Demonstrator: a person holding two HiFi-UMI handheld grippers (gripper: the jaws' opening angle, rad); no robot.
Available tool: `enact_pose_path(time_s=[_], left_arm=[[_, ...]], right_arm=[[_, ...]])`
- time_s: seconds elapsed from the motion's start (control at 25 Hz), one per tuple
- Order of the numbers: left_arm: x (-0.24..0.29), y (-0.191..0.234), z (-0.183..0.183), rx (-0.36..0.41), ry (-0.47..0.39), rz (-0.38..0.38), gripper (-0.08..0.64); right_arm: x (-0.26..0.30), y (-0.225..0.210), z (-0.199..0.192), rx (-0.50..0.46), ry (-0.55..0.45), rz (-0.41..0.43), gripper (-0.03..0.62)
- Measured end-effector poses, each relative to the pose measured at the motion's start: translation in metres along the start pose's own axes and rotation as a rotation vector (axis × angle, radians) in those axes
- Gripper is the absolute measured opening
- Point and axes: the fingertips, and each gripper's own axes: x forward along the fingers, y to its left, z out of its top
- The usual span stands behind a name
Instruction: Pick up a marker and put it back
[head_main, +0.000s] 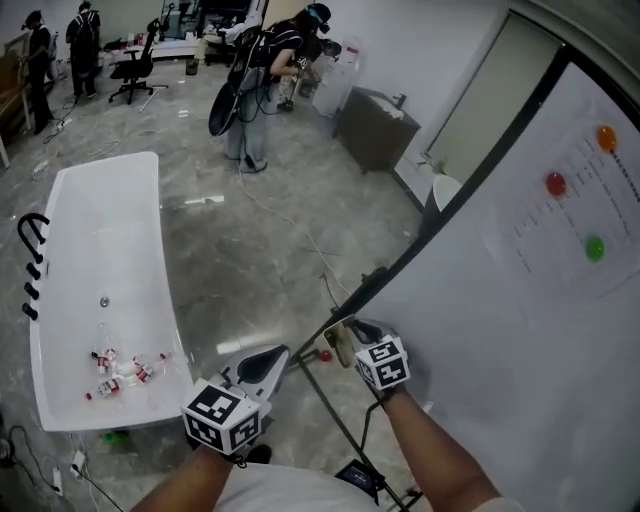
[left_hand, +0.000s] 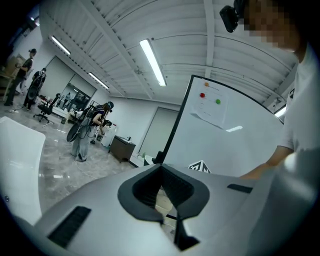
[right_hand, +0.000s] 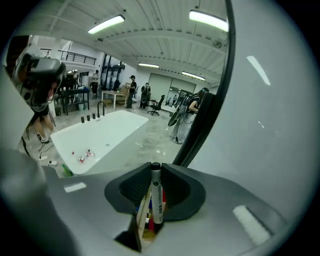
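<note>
- My right gripper is clamping the marker between its jaws. The black cap is sitting at the tips and the grey barrel is running back down the gap.
- In the head view that gripper is reaching in at the lower edge of the whiteboard, close against it.
- My left gripper is carrying nothing; its jaws are resting together at the tips, near the right one.
- A white bathtub is standing on the floor off to my left, well apart from both grippers.
</note>
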Motion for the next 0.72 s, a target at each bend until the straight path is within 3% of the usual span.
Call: enact_pose_path(time_s=[0.16, 0.4, 0.72], left_arm=[[-0.008, 0.008, 0.000, -0.012, -0.008, 0.015, 0.003], [-0.010, 0.007, -0.006, -0.025, -0.003, 0.017, 0.004], [-0.001, -0.012, -0.005, 0.000, 0.015, -0.014, 0.003]], right_arm=[[0.020, 0.006, -0.010, -0.046, 0.060, -0.020, 0.066], [0.028, 0.004, -0.012, -0.034, 0.075, -0.044, 0.069], [-0.014, -0.002, 0.005, 0.053, -0.038, -0.079, 0.086]])
